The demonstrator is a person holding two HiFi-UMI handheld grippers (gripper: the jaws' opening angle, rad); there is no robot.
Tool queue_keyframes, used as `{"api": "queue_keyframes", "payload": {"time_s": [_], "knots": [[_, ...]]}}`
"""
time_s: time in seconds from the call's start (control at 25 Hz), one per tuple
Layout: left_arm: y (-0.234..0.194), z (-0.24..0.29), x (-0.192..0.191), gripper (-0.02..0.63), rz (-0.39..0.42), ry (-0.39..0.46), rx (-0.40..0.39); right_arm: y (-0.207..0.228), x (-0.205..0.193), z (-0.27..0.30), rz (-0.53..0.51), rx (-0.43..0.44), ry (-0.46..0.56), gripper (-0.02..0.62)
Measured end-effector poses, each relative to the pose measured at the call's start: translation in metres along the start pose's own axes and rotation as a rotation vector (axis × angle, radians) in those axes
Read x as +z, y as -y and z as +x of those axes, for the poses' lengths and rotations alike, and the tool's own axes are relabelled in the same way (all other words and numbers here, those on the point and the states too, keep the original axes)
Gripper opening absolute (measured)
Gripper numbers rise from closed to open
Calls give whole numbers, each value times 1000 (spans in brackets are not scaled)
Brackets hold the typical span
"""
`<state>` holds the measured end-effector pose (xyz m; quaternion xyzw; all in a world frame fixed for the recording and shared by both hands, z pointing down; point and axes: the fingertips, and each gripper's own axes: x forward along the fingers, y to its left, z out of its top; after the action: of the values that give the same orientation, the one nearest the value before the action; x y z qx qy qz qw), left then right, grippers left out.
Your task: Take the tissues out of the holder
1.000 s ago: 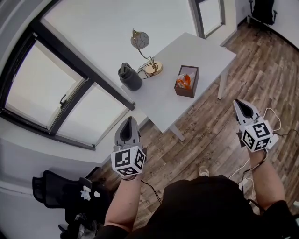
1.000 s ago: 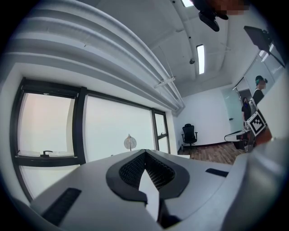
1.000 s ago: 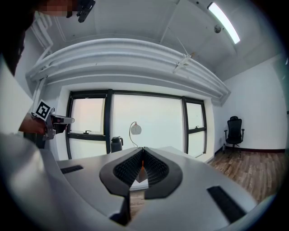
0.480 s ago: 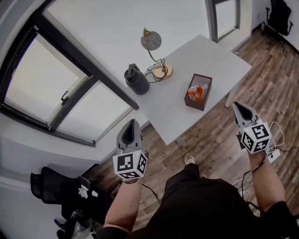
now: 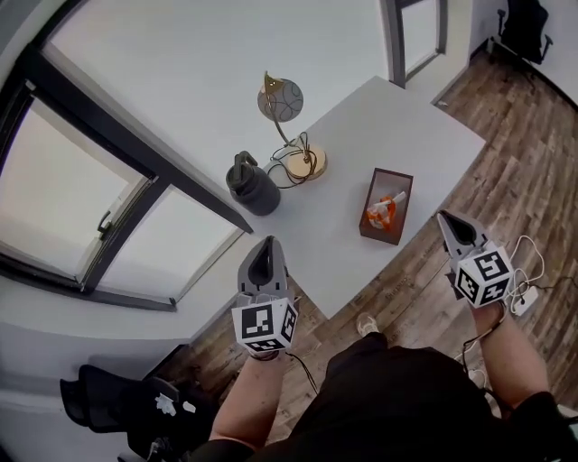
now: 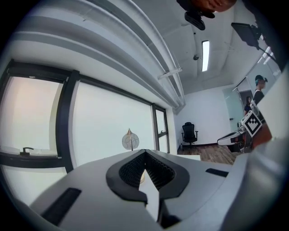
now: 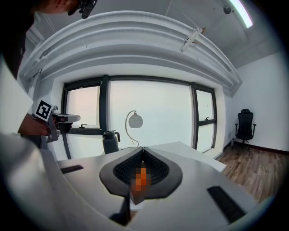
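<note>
A brown tissue holder stands on the white table, with an orange and white tissue poking out of its top. My right gripper hovers just off the table's near edge, a short way right of the holder, with its jaws shut and empty. My left gripper hangs at the table's left near corner, also shut on nothing. In the left gripper view the jaws meet at the tip. The right gripper view shows its jaws pressed together too.
A gold desk lamp with its cord and a dark jug stand on the table's left part. Big windows run along the left. Wood floor lies right of the table, with an office chair far off.
The table and holder have come closer to me. Both grippers now sit nearer the table's edge, and the right one is close beside the holder. Jaws stayed shut.
</note>
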<state>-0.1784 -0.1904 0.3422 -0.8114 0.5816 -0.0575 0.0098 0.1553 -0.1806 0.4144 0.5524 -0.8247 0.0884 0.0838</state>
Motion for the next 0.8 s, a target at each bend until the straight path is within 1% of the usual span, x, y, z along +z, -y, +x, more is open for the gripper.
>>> {"api": "queue_keyframes", "payload": {"time_s": [0.12, 0.24, 0.36, 0.44, 0.6, 0.72, 0.8], "knots": [[-9, 23, -12, 5, -25, -23, -24, -1, 1, 21, -5, -20, -7, 5], [-13, 44, -31, 5, -50, -67, -53, -3, 0, 35, -10, -49, -5, 5], [-10, 63, -50, 5, -70, -113, -82, -8, -6, 49, -10, -37, -33, 6], [-7, 75, -56, 5, -74, -124, -101, -9, -7, 55, -17, -32, -38, 5], [1, 92, -65, 5, -78, -128, -120, -14, -16, 58, -53, 0, -48, 6], [7, 98, -74, 5, -81, -134, -116, -17, -27, 67, -25, 37, -81, 5], [9, 100, -78, 5, -73, -133, -112, -22, -27, 76, -18, 72, -68, 6]]}}
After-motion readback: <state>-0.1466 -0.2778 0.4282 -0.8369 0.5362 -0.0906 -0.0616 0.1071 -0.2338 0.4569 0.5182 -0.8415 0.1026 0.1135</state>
